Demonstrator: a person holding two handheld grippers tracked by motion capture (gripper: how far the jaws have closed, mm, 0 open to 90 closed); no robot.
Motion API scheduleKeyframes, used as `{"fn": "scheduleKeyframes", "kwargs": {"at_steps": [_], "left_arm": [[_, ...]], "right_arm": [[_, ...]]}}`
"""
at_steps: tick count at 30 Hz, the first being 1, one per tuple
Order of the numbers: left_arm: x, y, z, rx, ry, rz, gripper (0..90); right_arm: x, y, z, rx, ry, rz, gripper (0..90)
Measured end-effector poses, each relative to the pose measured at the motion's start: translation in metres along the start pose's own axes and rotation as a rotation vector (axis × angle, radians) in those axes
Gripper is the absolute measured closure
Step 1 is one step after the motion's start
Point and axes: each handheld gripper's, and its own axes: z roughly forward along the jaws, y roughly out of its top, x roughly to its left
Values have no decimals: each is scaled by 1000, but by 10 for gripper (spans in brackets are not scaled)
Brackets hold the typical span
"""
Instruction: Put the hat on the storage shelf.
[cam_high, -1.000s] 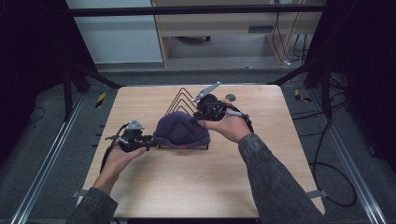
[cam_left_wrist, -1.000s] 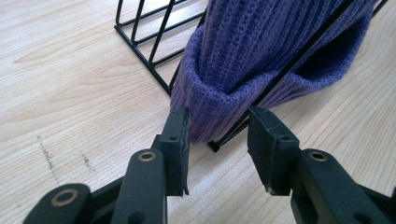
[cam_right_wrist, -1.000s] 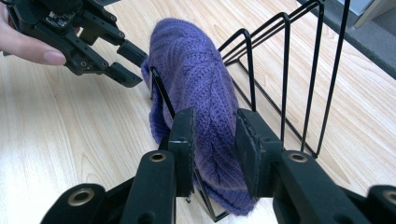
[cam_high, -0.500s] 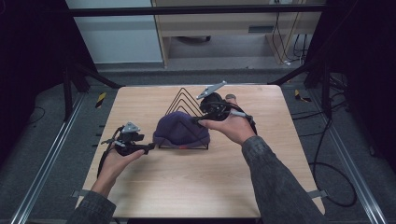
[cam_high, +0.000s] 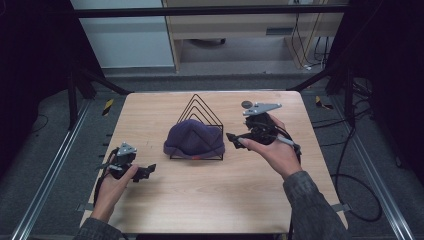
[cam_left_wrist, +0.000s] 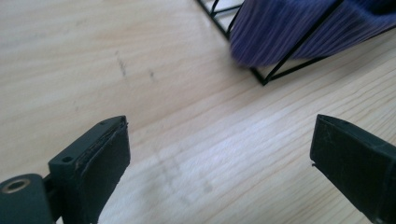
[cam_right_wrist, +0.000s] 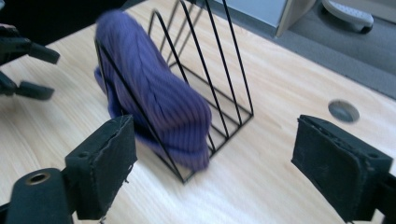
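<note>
Your left gripper (cam_high: 145, 171) has just been opening; its jaws stand wide over bare table, holding nothing. One purple ribbed knit hat (cam_high: 194, 140) sits in the one black wire triangular rack (cam_high: 198, 107) at centre, long axis left-right. Your right gripper (cam_high: 234, 139), also just opening, gapes empty beside it.

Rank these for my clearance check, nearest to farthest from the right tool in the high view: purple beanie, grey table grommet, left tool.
From the right tool:
1. Purple beanie, just to its left, in the wire rack.
2. Grey table grommet, behind it, near the far edge.
3. Left tool, across the table at front left.
</note>
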Motion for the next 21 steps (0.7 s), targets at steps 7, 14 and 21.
{"fn": "scheduleKeyframes", "kwargs": {"at_steps": [7, 14, 21], "left_arm": [[5, -12, -4, 20, 9, -13, 55], [-5, -22, 4, 114, 39, 63, 55], [-11, -27, 14, 150, 6, 75, 32]], "right_arm": [[-13, -35, -9, 6, -12, 34, 100], [-29, -98, 2, 55, -5, 109, 97], [-40, -138, 13, 84, 6, 175, 98]]}}
